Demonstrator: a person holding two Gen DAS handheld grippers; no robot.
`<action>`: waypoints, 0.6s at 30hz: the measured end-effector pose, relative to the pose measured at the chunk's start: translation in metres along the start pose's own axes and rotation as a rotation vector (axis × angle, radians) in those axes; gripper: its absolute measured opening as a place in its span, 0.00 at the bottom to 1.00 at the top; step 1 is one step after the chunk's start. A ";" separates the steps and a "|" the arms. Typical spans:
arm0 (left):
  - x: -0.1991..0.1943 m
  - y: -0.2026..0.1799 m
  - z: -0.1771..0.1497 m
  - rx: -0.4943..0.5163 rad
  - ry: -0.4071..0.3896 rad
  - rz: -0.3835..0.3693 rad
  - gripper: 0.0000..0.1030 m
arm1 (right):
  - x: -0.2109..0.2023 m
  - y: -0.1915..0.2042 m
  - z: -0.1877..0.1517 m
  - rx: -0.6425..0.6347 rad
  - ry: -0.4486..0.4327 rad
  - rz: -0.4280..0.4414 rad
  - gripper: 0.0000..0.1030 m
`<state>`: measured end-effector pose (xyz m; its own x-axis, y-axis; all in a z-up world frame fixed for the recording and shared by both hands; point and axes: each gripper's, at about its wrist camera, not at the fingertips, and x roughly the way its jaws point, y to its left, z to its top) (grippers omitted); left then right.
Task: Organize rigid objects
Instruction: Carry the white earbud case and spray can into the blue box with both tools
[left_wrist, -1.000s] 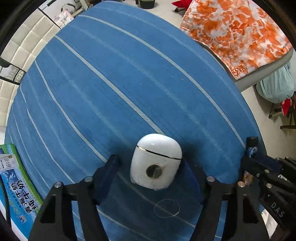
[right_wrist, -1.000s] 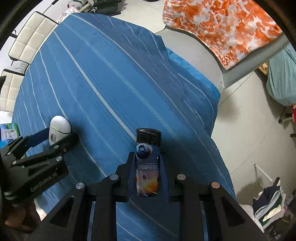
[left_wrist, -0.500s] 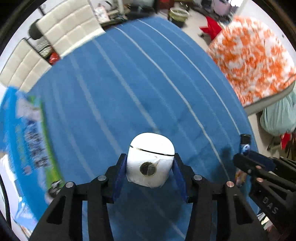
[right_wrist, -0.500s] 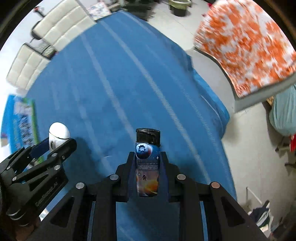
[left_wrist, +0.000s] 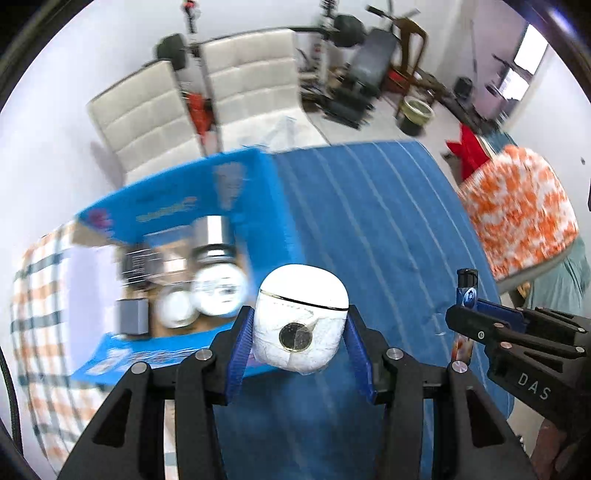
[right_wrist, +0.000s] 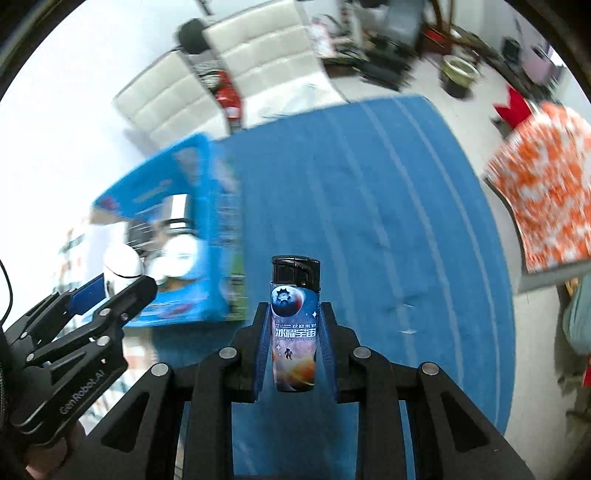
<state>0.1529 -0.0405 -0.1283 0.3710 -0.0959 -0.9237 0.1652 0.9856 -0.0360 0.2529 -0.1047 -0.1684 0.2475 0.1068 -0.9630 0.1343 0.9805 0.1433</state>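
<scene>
My left gripper (left_wrist: 299, 332) is shut on a white rounded earbud case (left_wrist: 301, 317) with a thin gold seam, held above the blue striped tablecloth (left_wrist: 369, 236). My right gripper (right_wrist: 294, 332) is shut on a blue space-print lighter (right_wrist: 294, 325) with a black cap, upright between the blue pads. An open blue carton (left_wrist: 177, 221) lies left of both, holding jars and a small grey box (left_wrist: 133, 315), all blurred. In the right wrist view the left gripper (right_wrist: 110, 291) hangs by the carton (right_wrist: 207, 236) with the white case (right_wrist: 122, 264).
Two white padded chairs (left_wrist: 184, 110) stand behind the table against the wall. An orange-and-white cloth (left_wrist: 517, 218) covers a surface at the right. A checked cloth (left_wrist: 33, 295) lies under the carton at the left. Clutter fills the far floor.
Both grippers have lifted and swung toward the far left, bringing the open blue carton and the chairs into view. The left gripper closed on the white case a second ago and still holds it.
</scene>
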 end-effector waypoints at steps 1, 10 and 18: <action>-0.007 0.010 -0.003 -0.011 -0.010 0.014 0.44 | -0.003 0.015 0.001 -0.019 -0.006 0.009 0.26; -0.064 0.097 -0.021 -0.113 -0.095 0.096 0.44 | -0.028 0.139 -0.008 -0.188 -0.054 0.062 0.26; -0.079 0.135 -0.029 -0.160 -0.120 0.091 0.44 | -0.034 0.185 -0.006 -0.234 -0.071 0.074 0.26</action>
<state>0.1198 0.1042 -0.0714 0.4855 -0.0119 -0.8741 -0.0175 0.9996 -0.0233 0.2632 0.0741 -0.1106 0.3166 0.1761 -0.9321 -0.1107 0.9828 0.1481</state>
